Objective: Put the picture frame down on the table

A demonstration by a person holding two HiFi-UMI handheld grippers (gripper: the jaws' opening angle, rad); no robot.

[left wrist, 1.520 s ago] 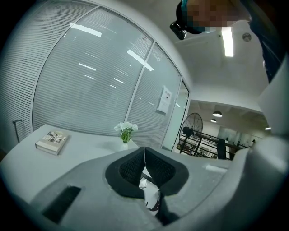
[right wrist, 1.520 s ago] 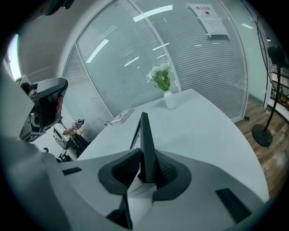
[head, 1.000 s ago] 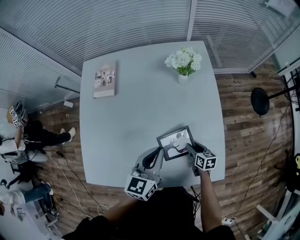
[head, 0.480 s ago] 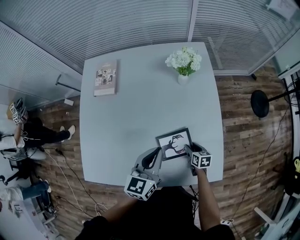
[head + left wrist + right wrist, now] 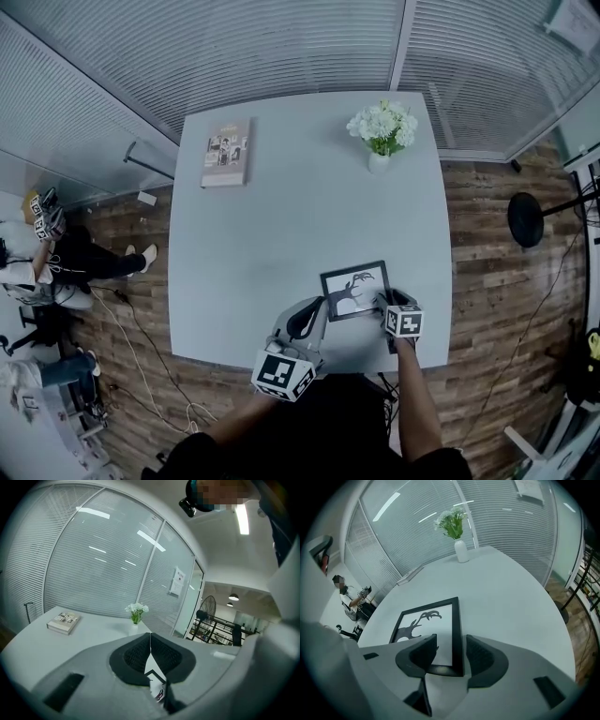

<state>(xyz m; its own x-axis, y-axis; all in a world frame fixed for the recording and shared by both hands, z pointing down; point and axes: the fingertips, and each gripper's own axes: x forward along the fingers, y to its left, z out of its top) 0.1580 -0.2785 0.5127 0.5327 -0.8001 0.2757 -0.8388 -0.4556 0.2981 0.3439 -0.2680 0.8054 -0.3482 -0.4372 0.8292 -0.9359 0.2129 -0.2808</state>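
One sec ago the picture frame (image 5: 354, 290) looked canted; now flat on table (image 5: 281, 206), approx 5 o'clock. Right gripper (image 5: 382, 300) jaws apart, straddling frame's edge w/o squeezing. Left gripper (image 5: 313, 315) jaws closed, empty. Placement prob. done; only withdrawal left.

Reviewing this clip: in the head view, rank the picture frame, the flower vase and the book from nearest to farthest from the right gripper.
From the right gripper:
1. Picture frame: directly at its jaws, near edge of the table.
2. Flower vase: far edge, same right side.
3. Book: far left corner, diagonally across.
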